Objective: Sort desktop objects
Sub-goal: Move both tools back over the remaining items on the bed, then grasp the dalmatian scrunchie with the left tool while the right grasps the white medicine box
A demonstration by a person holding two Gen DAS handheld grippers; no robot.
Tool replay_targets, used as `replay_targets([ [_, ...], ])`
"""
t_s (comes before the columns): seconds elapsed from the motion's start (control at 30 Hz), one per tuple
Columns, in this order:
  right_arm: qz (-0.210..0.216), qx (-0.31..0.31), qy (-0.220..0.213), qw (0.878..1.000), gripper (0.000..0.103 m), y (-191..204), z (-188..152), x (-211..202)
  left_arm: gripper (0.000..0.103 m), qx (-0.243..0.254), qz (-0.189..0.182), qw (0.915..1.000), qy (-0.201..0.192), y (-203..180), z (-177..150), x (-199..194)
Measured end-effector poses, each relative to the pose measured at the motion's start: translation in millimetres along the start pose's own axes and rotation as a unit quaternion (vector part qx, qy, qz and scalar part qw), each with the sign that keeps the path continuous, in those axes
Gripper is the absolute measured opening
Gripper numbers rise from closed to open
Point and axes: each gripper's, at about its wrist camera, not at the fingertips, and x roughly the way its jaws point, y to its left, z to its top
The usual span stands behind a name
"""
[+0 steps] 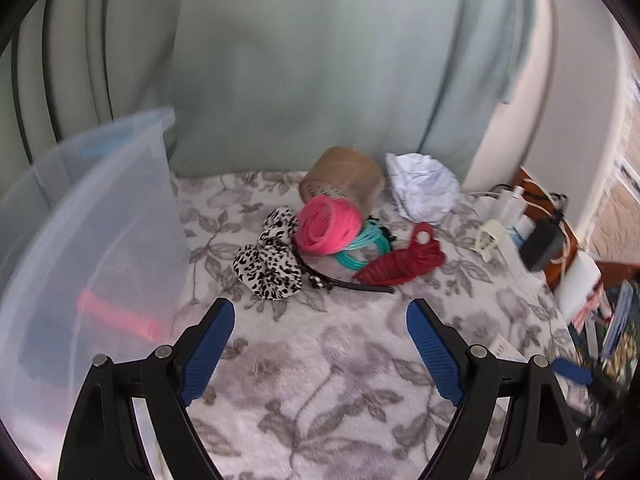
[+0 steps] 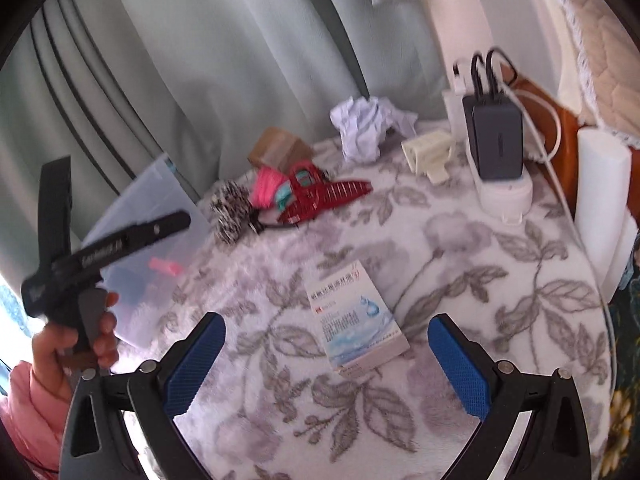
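My left gripper (image 1: 320, 312) stands open above the floral cloth, nothing between its blue pads. Just beyond it lie a leopard-print scrunchie (image 1: 269, 259), pink hair ties (image 1: 327, 224), teal ties (image 1: 352, 254), a black headband (image 1: 352, 286) and a red hair clip (image 1: 404, 260). A brown tape roll (image 1: 344, 178) and crumpled white paper (image 1: 424, 186) sit behind them. My right gripper (image 2: 326, 334) is open too, its pads either side of a small white-and-blue box (image 2: 354, 316) without touching it. The same pile shows farther off around the red hair clip (image 2: 316, 196).
A clear plastic bin (image 1: 92, 248) with a pink item inside stands at the left; the bin (image 2: 152, 216) also shows in the right wrist view. A power strip with a dark charger (image 2: 498, 140), a cream clip (image 2: 430, 152) and cables crowd the right edge. A hand (image 2: 64, 344) holds the other gripper.
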Motion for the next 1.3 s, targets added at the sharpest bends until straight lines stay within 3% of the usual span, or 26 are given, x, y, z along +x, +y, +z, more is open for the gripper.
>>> replay_targets([
  [0.1, -0.010, 0.001, 0.012, 1.000, 0.091, -3, -1, 9, 0.088, -0.018, 0.013, 0.9996, 0.017, 10, 4, 23],
  [0.3, -0.029, 0.011, 0.036, 0.999, 0.083, -13, -2, 26, 0.088, -0.017, 0.039, 0.9986, 0.032, 17, 13, 56],
  [0.6, -0.072, -0.033, 0.052, 0.995, 0.081, -2, -2, 41, 0.086, -0.012, 0.057, 0.9974, 0.042, 23, 26, 92],
  [0.83, -0.097, -0.038, 0.048, 0.993, 0.064, -4, 0, 43, 0.052, -0.028, 0.063, 0.9958, 0.060, 30, 23, 106],
  [1.13, -0.102, -0.032, 0.049, 0.993, 0.058, -5, -2, 42, 0.028, -0.046, 0.059, 0.9947, 0.071, 34, 18, 102],
  [1.3, -0.099, -0.021, 0.048, 0.994, 0.057, -5, -4, 37, 0.021, -0.051, 0.049, 0.9946, 0.076, 31, 12, 91],
])
